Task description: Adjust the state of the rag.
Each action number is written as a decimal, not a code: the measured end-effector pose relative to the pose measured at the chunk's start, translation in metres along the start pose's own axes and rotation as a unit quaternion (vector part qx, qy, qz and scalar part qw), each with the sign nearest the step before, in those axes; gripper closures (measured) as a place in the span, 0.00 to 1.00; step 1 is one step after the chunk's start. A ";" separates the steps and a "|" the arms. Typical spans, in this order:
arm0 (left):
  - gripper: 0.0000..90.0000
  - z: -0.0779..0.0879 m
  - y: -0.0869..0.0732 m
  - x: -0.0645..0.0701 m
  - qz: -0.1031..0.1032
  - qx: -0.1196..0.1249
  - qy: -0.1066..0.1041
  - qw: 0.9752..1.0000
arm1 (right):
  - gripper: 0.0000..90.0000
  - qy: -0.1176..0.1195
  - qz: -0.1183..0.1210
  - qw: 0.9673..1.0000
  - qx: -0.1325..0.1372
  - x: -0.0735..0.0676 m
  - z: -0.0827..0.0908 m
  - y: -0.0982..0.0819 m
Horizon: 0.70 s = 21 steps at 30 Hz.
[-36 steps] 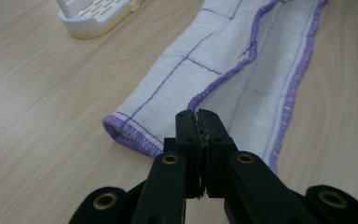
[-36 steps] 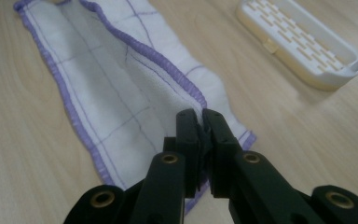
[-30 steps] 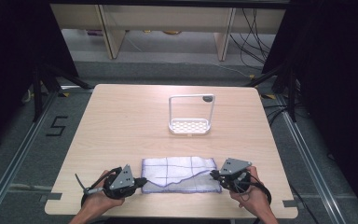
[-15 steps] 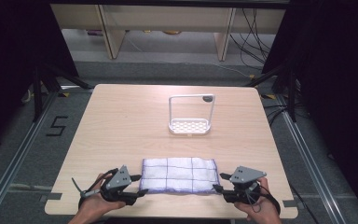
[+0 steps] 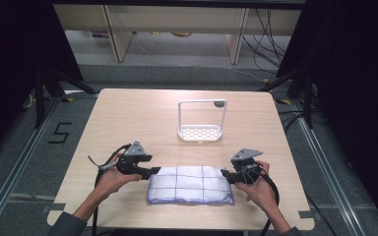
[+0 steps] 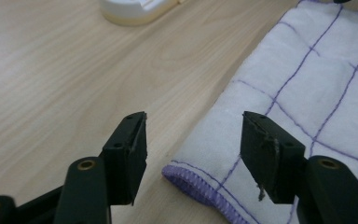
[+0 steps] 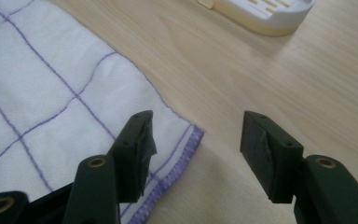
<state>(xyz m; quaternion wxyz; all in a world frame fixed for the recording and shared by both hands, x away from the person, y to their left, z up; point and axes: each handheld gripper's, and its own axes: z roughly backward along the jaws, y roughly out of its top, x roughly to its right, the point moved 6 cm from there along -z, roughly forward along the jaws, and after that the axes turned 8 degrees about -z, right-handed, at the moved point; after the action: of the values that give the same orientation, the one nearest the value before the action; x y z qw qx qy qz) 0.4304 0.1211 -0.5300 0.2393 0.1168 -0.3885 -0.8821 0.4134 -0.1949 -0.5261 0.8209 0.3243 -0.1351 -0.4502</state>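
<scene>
The folded white cloth (image 5: 191, 185) lies flat at the lower centre of the tabletop (image 5: 128, 118). The left gripper (image 5: 152, 171) and right gripper (image 5: 225, 174) flank its short ends — jaws just opened, spread, pinching nothing — likely having released it after a fold.

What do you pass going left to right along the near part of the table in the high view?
Left gripper → folded white cloth with purple grid lines → right gripper.
</scene>
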 end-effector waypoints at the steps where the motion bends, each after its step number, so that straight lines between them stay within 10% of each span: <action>1: 0.47 -0.003 -0.002 0.000 -0.004 -0.008 0.000 1.000 | 0.51 -0.001 0.000 1.000 0.000 0.000 -0.002 0.000; 11: 0.90 -0.009 -0.016 0.017 -0.076 -0.037 -0.028 0.996 | 0.82 0.009 0.027 0.999 -0.036 -0.004 -0.022 -0.002; 21: 0.94 0.015 -0.038 0.064 -0.086 -0.035 -0.039 0.995 | 0.92 0.007 0.069 0.997 -0.031 -0.005 -0.048 0.027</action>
<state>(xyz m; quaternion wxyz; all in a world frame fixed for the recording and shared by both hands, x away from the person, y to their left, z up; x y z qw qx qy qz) 0.3572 0.1202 -0.5493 0.1513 0.1064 -0.3550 -0.9164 0.4530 -0.1610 -0.5443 0.8605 0.2922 -0.1374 -0.3942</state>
